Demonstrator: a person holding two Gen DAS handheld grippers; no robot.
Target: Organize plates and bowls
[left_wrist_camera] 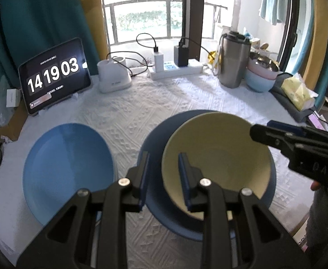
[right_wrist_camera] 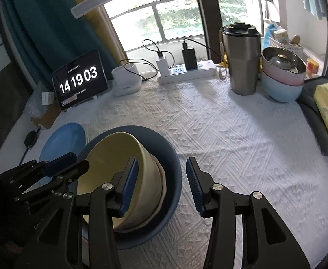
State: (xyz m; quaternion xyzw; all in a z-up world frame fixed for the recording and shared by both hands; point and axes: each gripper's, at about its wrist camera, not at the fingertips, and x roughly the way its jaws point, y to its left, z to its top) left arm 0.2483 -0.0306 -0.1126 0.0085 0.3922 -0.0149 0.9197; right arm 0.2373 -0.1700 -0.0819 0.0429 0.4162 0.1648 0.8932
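With the cream bowl [left_wrist_camera: 217, 168] already sitting in the dark blue bowl [right_wrist_camera: 170, 157] between my fingers, my left gripper [left_wrist_camera: 164, 179] and right gripper [right_wrist_camera: 161, 186] both gape empty, the light blue plate [left_wrist_camera: 67, 170] off to my left unstacked.

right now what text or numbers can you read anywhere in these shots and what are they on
"14 19 03": large white clock digits on the tablet screen at the table's back left.
Small lines above and below the digits on that screen: too small to read.
Faint raised lettering on the right gripper body, seen from the left wrist camera: too blurred to read.
Print on the yellow tissue pack: unreadable.
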